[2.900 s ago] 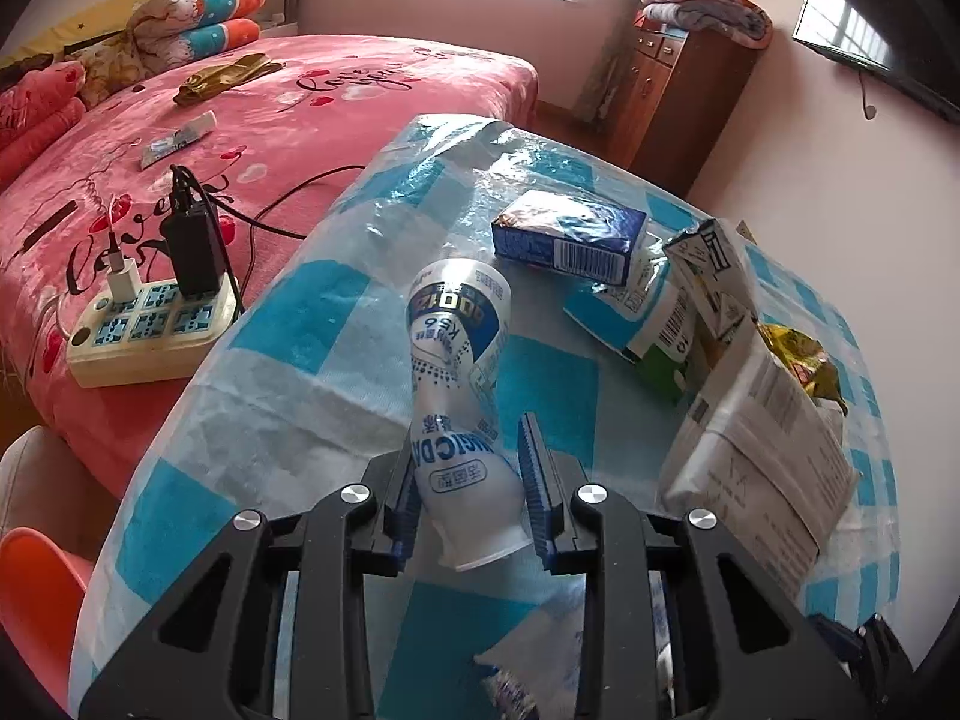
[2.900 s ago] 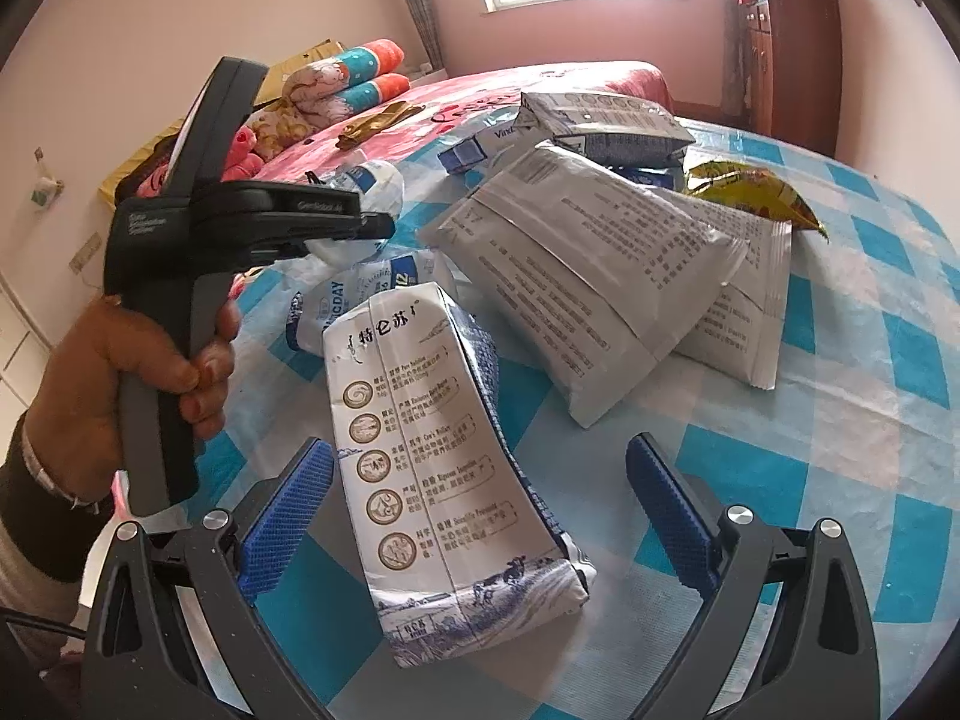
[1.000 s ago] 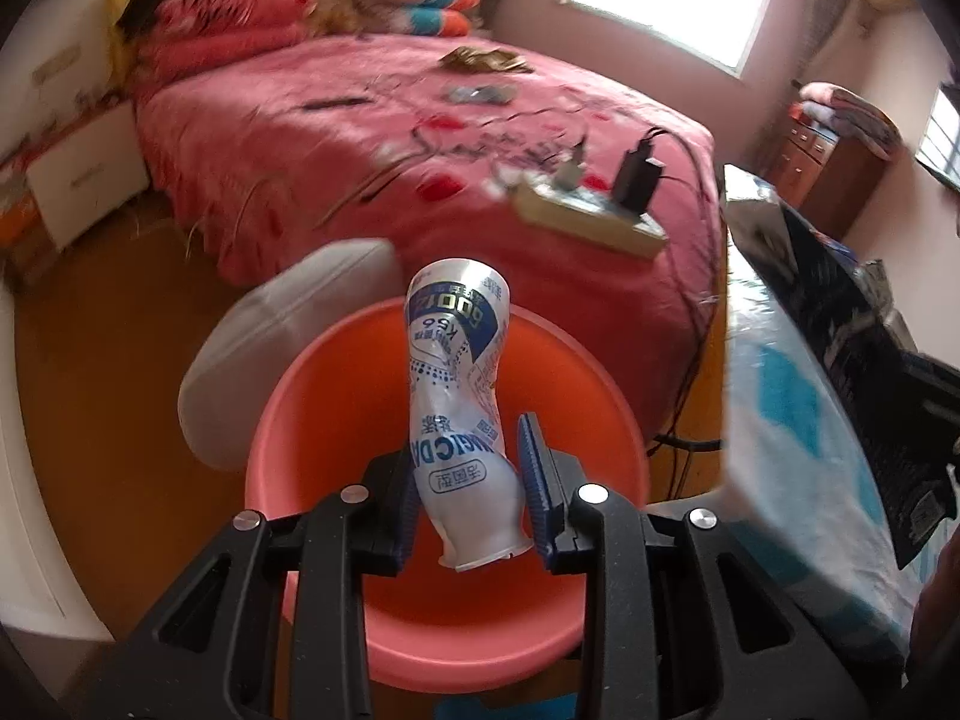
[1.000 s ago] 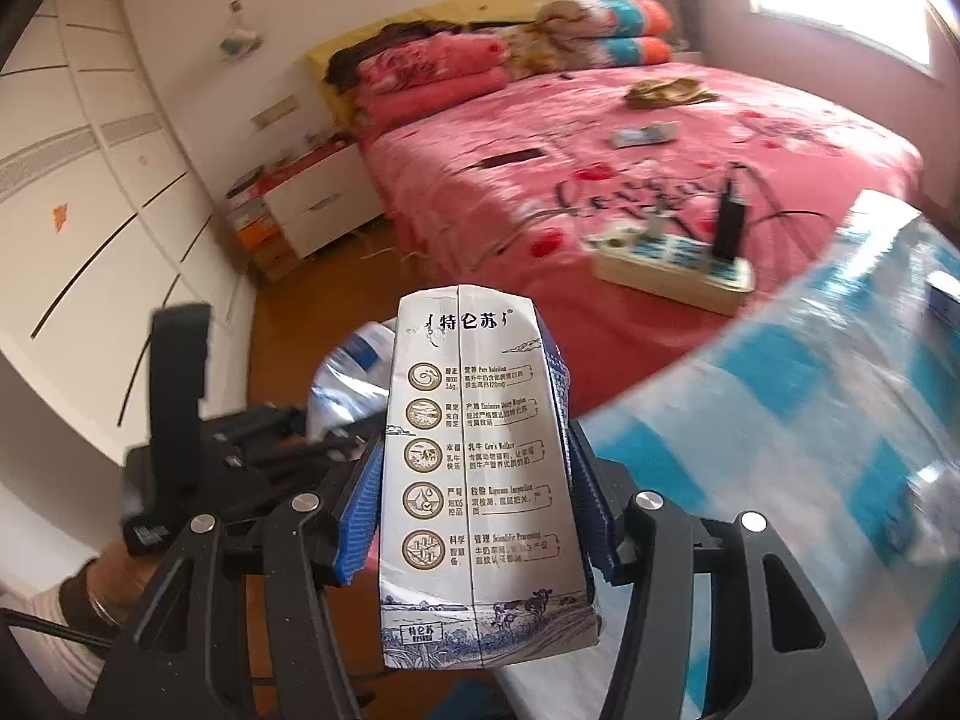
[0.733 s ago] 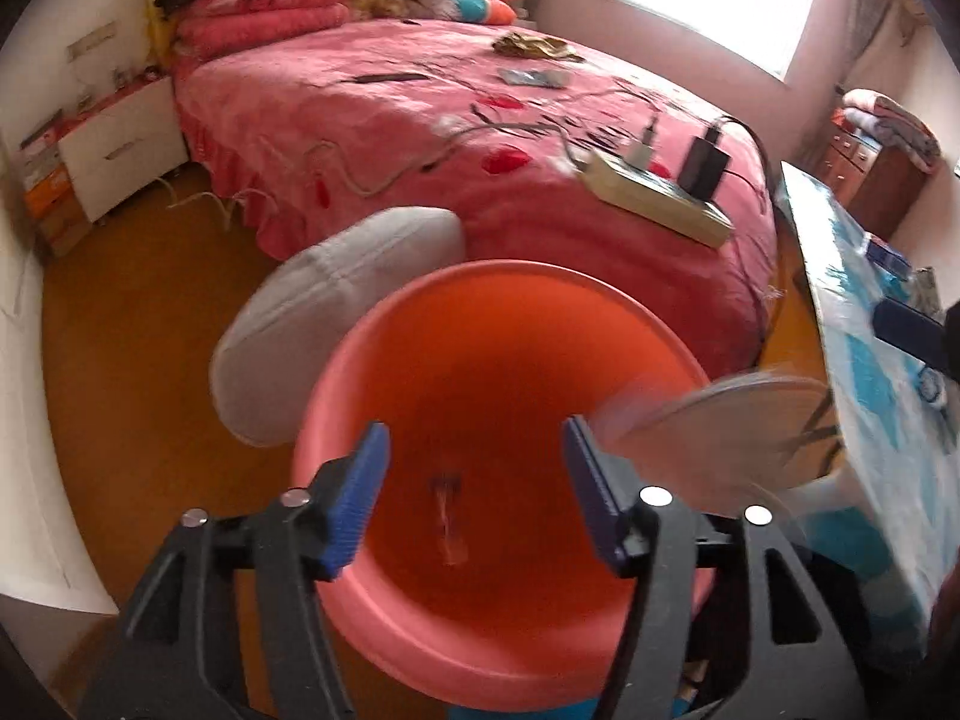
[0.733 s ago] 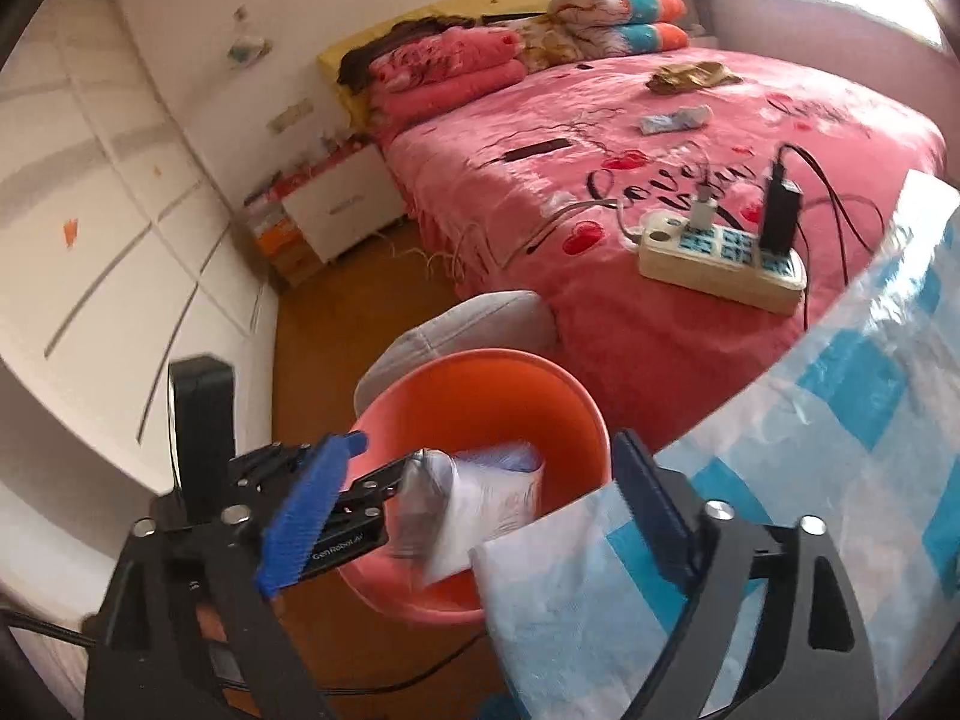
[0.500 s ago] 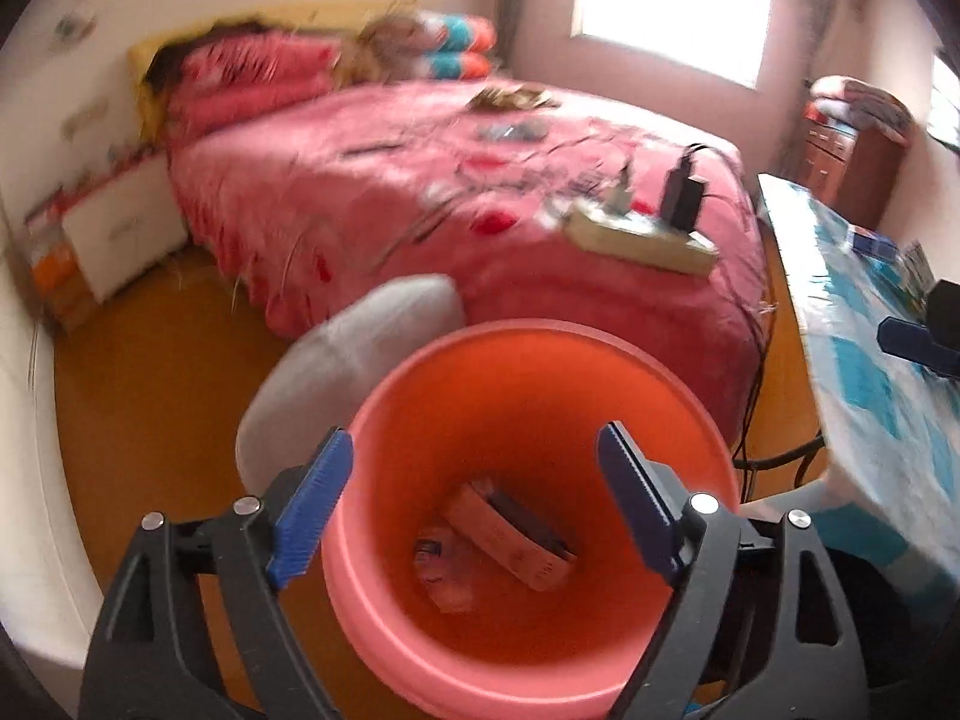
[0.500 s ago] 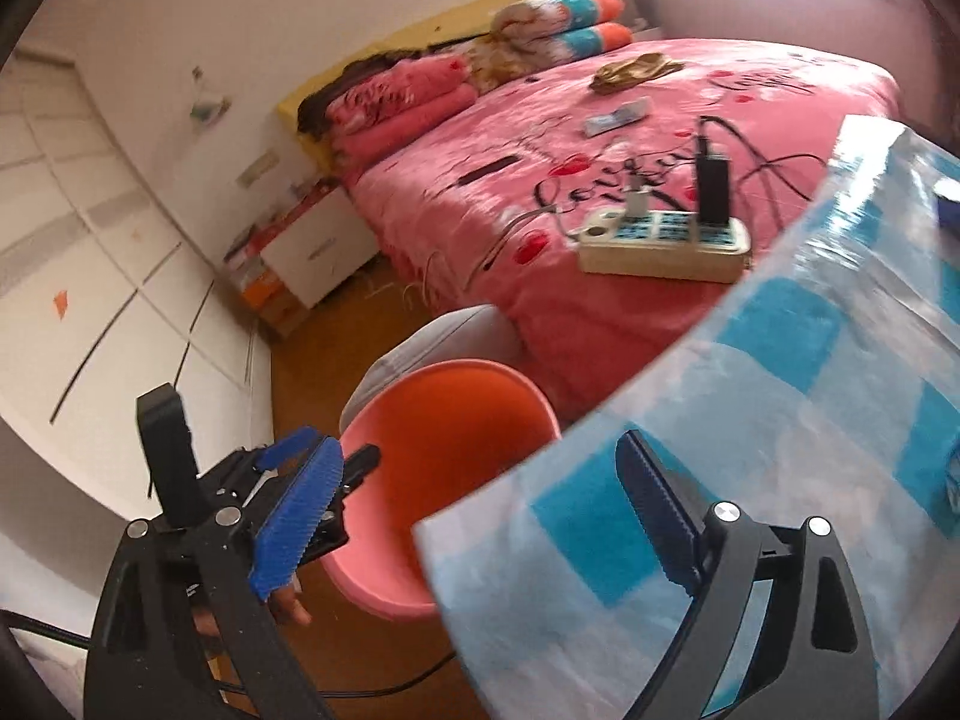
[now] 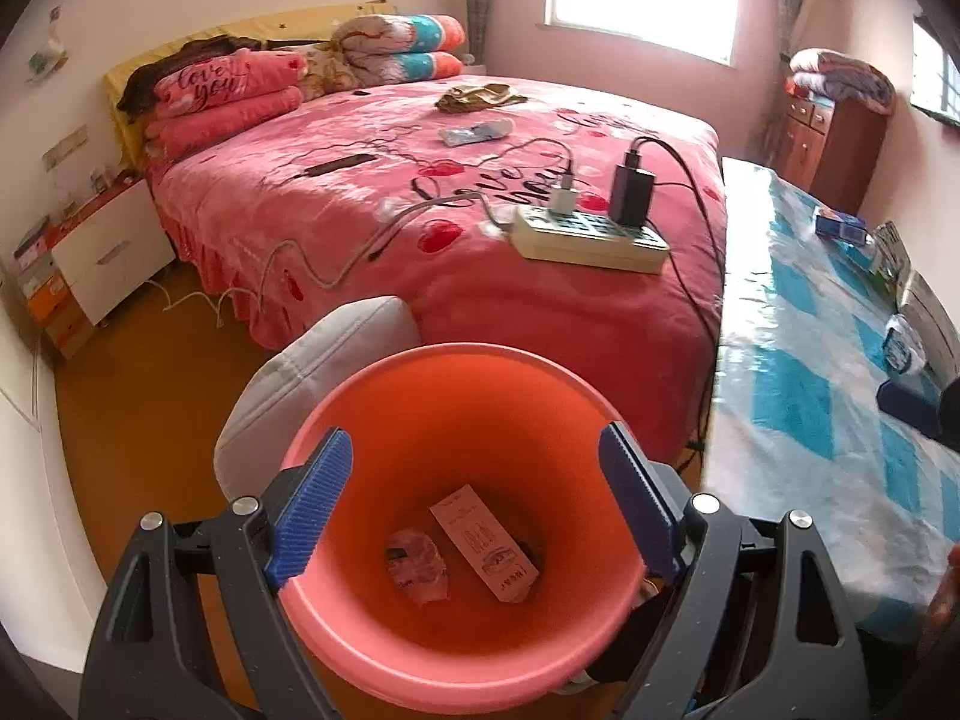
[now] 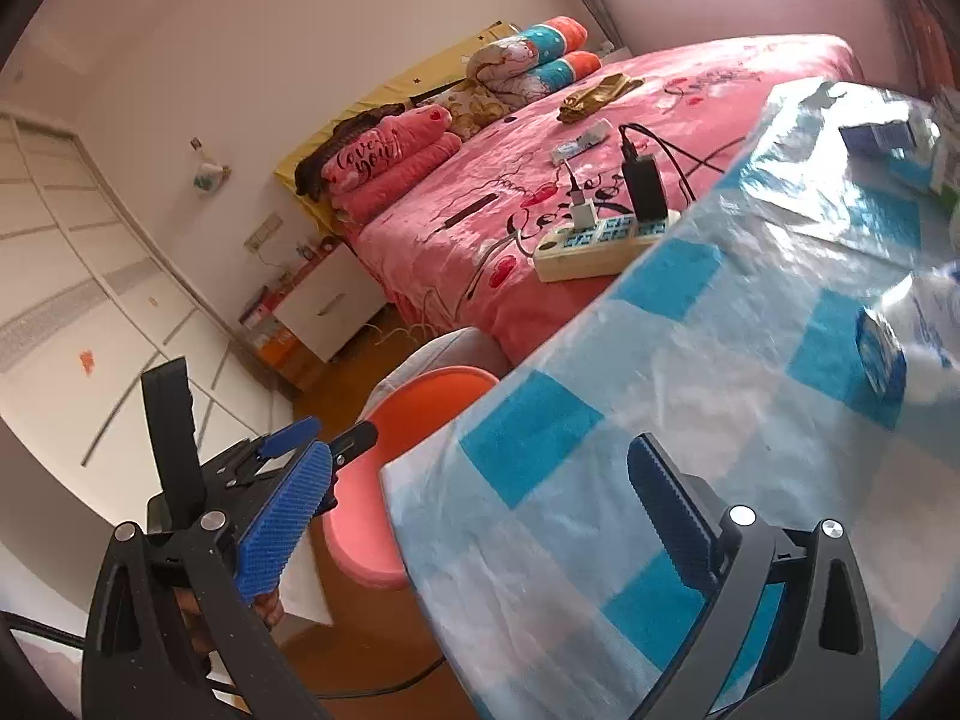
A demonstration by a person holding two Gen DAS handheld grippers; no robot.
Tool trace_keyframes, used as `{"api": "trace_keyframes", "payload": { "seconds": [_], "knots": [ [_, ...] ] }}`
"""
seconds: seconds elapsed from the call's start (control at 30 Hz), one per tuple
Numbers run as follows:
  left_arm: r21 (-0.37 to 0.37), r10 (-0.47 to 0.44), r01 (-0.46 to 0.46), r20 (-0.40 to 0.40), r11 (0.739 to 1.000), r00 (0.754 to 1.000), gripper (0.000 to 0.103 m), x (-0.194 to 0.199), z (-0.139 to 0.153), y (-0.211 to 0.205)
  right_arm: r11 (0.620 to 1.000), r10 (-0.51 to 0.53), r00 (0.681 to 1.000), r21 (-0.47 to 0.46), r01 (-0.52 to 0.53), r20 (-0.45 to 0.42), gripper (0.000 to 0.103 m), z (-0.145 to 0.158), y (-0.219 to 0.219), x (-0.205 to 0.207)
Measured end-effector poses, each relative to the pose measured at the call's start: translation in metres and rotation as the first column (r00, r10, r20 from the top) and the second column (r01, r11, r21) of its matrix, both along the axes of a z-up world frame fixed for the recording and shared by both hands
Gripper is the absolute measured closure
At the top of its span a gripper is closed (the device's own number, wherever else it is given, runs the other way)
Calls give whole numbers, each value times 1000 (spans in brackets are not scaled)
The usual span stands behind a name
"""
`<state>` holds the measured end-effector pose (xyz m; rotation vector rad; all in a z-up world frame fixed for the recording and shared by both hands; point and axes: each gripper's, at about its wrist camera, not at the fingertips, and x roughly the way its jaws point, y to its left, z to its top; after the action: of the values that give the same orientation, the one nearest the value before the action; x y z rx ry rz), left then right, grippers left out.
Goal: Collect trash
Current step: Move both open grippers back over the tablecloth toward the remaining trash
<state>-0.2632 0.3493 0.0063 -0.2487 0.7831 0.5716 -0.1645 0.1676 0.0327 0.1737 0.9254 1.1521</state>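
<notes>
An orange bin (image 9: 456,354) stands on the floor beside the table, right below my left gripper (image 9: 474,498). The left gripper is open and holds nothing. A milk carton (image 9: 483,543) and a crumpled white bottle (image 9: 417,564) lie at the bin's bottom. My right gripper (image 10: 480,516) hangs over the corner of the blue-checked table (image 10: 660,360); its jaws are opening with nothing between them. The right wrist view also shows the left gripper (image 10: 312,450) at the bin (image 10: 384,546). A blue box (image 10: 882,135) and a white-and-blue wrapper (image 10: 900,336) lie on the table.
A pink bed (image 9: 420,180) fills the room behind the bin, with a power strip (image 9: 591,240) and cables near its edge. A grey cushioned stool (image 9: 318,372) touches the bin. A white nightstand (image 9: 102,252) and a wooden cabinet (image 9: 828,138) stand by the walls.
Both grippers opened; the bottle and the carton dropped into the bin. The right gripper then swung from the bin back over the table. The left one pulled back a little.
</notes>
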Motion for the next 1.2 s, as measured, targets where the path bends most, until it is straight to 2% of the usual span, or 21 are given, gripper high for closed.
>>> {"api": "trace_keyframes", "payload": {
  "seconds": [0.17, 0.3, 0.77, 1.0, 1.2],
  "knots": [
    [6, -44, 44, 0, 999, 999, 18, 12, 9, -17, 999, -12, 997, 29, 14, -82, 5, -6, -22, 11],
    [28, -82, 82, -4, 996, 997, 18, 24, 16, -36, 998, -30, 994, 46, 35, -108, 5, -7, -41, 17],
    [25, -198, 198, 2, 980, 980, 18, 64, 35, -91, 997, -76, 993, 19, 78, -85, 5, -4, -91, 27],
    [59, -256, 257, -8, 965, 967, 18, 81, 39, -121, 990, -134, 989, 23, 136, -62, 5, 3, -126, 36],
    [50, -306, 307, -25, 950, 952, 18, 95, 40, -142, 981, -192, 981, 14, 193, -31, 5, 10, -153, 45]
  ]
}}
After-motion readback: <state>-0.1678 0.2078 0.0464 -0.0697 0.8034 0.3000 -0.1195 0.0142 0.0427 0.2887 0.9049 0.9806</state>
